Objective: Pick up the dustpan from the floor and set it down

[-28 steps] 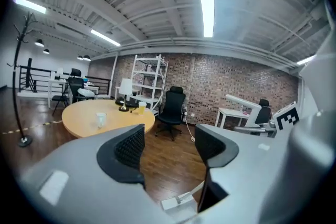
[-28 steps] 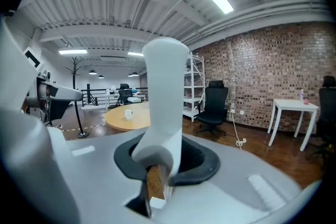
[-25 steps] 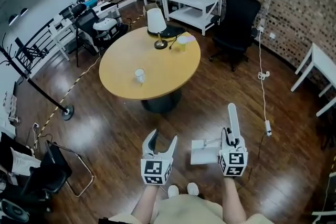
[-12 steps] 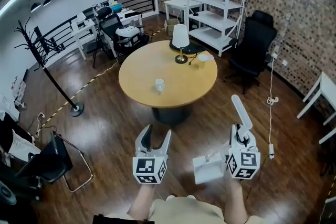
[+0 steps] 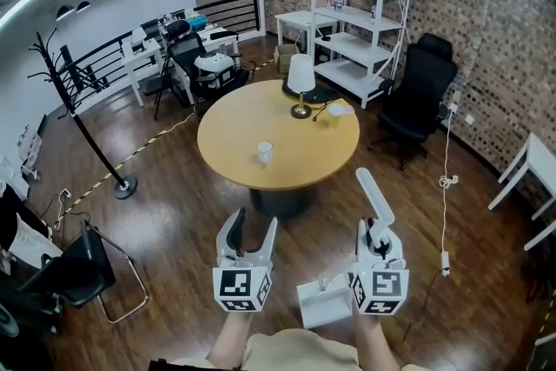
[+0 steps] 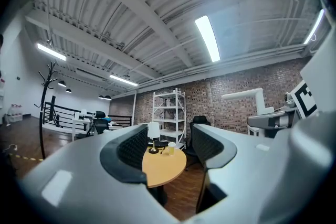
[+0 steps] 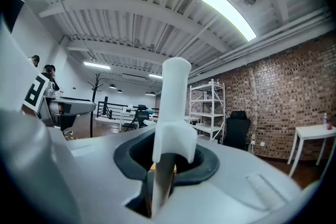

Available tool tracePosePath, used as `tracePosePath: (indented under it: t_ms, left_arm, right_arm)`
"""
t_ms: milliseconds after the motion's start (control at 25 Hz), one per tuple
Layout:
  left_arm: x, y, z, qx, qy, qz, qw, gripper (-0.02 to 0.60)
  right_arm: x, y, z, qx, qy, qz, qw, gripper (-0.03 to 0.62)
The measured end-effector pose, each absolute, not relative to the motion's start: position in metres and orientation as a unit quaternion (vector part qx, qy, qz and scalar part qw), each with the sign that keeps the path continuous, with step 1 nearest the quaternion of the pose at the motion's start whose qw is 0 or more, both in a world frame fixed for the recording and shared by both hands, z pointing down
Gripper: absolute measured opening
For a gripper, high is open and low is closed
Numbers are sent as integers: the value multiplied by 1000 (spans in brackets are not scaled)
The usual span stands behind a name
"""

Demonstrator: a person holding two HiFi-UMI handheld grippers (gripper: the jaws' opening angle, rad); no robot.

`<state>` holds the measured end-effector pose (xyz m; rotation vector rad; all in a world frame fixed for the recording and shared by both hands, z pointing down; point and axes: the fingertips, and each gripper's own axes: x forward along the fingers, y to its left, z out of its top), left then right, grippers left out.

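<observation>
Right claw [image 5: 376, 232] clamps the white dustpan [image 5: 321, 301] by its handle, the pan partly hidden behind that claw; left claw [image 5: 253, 223], just narrowing, holds nothing.

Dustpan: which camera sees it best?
The head view. It shows the whole white dustpan, pan and long handle together, held in the right claw. The right gripper view shows only the handle, sticking up from the shut claw. The left gripper view catches just a small white piece of it near the right side.
</observation>
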<state>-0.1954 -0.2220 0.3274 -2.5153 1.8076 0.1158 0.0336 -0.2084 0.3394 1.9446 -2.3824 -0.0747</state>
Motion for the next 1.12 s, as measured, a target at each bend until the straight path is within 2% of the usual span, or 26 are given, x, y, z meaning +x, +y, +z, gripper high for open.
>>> tracePosePath:
  t_ms: [360, 680, 1120]
  left_arm:
    - [-177, -219, 341, -819, 572, 30, 7, 249]
    - [-188, -218, 334, -817, 575, 40, 14, 249]
    - [-175, -215, 321, -828, 559, 46, 16, 249]
  right_arm:
    - [33, -212, 342, 637, -769, -10, 46, 58]
    - [30, -222, 335, 638, -768, -26, 47, 58]
    - [42, -223, 321, 641, -766, -26, 28, 57]
